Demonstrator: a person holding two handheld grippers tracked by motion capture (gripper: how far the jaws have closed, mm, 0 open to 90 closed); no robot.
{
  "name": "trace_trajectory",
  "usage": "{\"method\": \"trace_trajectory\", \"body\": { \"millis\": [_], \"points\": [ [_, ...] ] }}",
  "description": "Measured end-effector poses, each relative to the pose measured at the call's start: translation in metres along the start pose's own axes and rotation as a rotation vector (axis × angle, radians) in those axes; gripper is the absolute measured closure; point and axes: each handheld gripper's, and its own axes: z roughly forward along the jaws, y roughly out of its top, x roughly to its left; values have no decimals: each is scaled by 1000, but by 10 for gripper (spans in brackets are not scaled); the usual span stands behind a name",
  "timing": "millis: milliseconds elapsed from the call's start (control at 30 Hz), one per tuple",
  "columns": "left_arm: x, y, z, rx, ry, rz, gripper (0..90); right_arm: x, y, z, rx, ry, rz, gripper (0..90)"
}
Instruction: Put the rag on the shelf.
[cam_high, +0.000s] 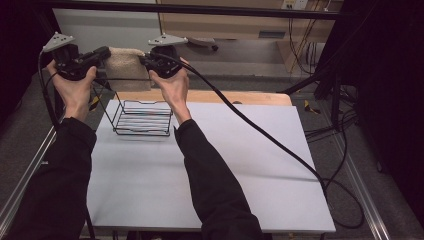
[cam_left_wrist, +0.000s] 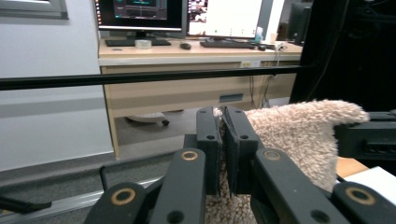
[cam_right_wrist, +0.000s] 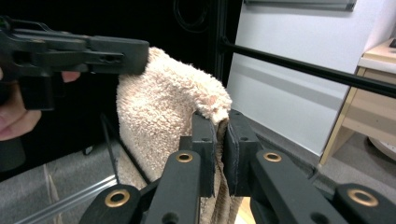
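- The beige towel (cam_high: 122, 62) hangs in the air at the far left of the scene, stretched between the two grippers, above and just beyond the black wire rack (cam_high: 142, 118) standing on the counter (cam_high: 225, 165).
- The left gripper (cam_high: 103, 52) has its jaws closed tight on one upper corner of the towel; in the left gripper view the pile is squeezed between the pads (cam_left_wrist: 223, 140).
- The right gripper (cam_high: 145, 60) pinches the other upper corner in the same way, jaws nearly shut with a fold of cloth bunched over their tips (cam_right_wrist: 215, 114).
- The step in hand looks like carrying the spread towel toward the rack, perhaps to drape or lower it there.
- To do it well, keep both grips firm and the top edge taut and level, so the cloth hangs flat rather than sagging in the middle.
- Bring both hands toward the near side together, at one pace, or the towel will twist.
- Keep the hanging lower edge clear of the rack's upright wires, which could snag the pile or tip the light rack.
- Release neither corner until the towel rests where it belongs.
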Motion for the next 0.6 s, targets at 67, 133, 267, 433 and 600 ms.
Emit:
{"method": "trace_trajectory", "body": {
  "millis": [67,133,267,433,600],
  "points": [
    [-2,-6,-4,-6,-8,3,851,1,-4,-3,1,8,-1,838],
    [-3,-10,-9,-3,-7,15,851,4,-8,-5,9,15,-15,836],
    [-4,-18,-23,-30,-30,13,850,12,-13,-11,-4,36,-58,833],
    [-7,-24,-36,-44,-43,26,849,19,-13,-17,-9,39,-97,829],
    [-8,-33,-38,-31,-48,23,845,24,-16,-18,10,35,-127,827]
  ]
}}
